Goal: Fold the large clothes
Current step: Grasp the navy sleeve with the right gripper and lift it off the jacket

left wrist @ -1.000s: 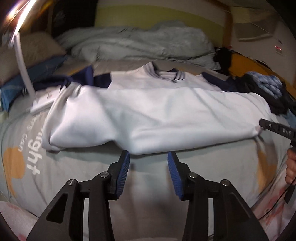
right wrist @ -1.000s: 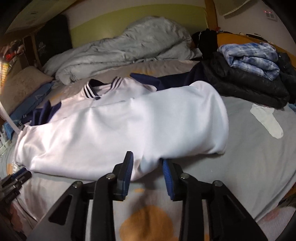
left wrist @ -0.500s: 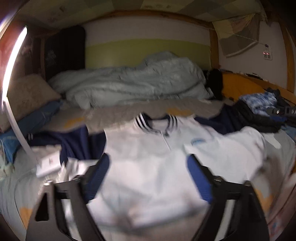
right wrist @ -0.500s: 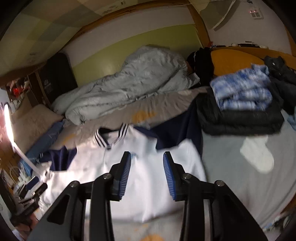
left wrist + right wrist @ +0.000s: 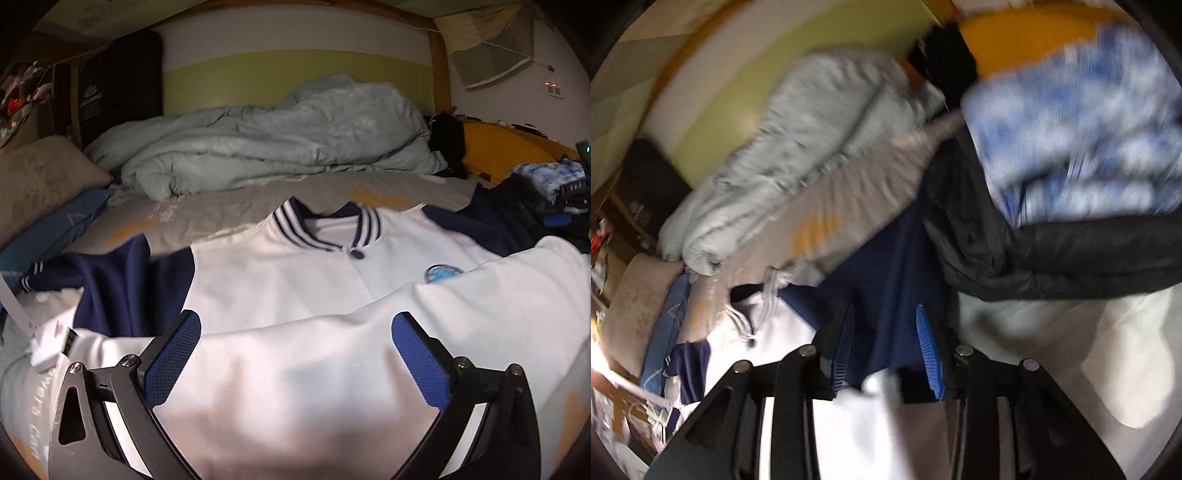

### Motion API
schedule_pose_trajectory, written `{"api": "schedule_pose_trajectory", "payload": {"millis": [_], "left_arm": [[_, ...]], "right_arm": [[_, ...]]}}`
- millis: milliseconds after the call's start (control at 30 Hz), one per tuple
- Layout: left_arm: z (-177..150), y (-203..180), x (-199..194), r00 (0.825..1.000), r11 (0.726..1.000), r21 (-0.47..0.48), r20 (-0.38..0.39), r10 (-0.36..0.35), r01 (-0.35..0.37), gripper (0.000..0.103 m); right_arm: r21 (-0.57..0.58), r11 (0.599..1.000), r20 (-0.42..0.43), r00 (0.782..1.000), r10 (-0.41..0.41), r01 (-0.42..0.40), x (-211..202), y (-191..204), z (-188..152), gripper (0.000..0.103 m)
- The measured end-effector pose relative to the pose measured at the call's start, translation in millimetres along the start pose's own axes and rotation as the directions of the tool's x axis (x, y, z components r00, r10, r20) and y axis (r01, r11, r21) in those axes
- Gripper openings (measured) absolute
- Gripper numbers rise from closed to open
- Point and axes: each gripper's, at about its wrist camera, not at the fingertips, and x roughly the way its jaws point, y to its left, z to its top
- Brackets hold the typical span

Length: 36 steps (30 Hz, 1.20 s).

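A white varsity jacket (image 5: pixel 295 280) with navy sleeves and a striped collar lies face up on the bed, its lower part folded up over the body. My left gripper (image 5: pixel 295 354) is open and empty, hovering above the folded white fabric. My right gripper (image 5: pixel 884 343) is open, its jaws on either side of the jacket's navy right sleeve (image 5: pixel 886 280); the view is blurred. The navy left sleeve (image 5: pixel 110 273) lies spread out to the left.
A rumpled grey duvet (image 5: pixel 277 136) lies at the back. A pile of folded clothes, black jacket (image 5: pixel 1052 258) under a blue plaid shirt (image 5: pixel 1071 122), sits at the right. A beige pillow (image 5: pixel 37 177) and a white cable box (image 5: pixel 46 350) are at the left.
Both grippers let go of the jacket's folded edge and lifted. The left opened wide above the jacket. The right swung right and forward to the navy sleeve beside the clothes pile.
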Motion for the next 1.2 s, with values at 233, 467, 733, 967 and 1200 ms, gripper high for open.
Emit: {"api": "schedule_pose_trajectory", "payload": {"millis": [233,467,733,967,1200], "left_arm": [[-12.1,7.5,12.8,1.000,0.999,-0.052,-0.006,0.010,-0.010,0.103],[-14.0,4.8,11.4,1.000,0.999,-0.037,-0.006,0.007,-0.007,0.103],[-14.5,0.2,13.8,1.000,1.000,-0.015,-0.022,0.021,-0.022,0.103],[-15.1,2.2,13.6,1.000,1.000,-0.026,-0.023,0.010,-0.011,0.103],[-15.3,1.5,17.6,0.999,1.000,-0.029,-0.045,0.001,-0.002,0.103]], "right_arm": [[0.005,0.999,-0.054,0.997,-0.054,0.054,45.8,-8.7,15.9,0.034],[-0.048,0.995,0.026,0.996,-0.082,0.083,45.0,-1.8,14.8,0.005],[-0.349,0.936,-0.079,0.997,0.006,-0.033,26.5,52.1,-22.1,0.005],[-0.324,0.945,-0.096,0.995,0.018,-0.049,22.6,56.5,-31.1,0.014],[-0.016,1.000,-0.015,1.000,-0.012,0.011,35.8,7.5,9.3,0.041]]}}
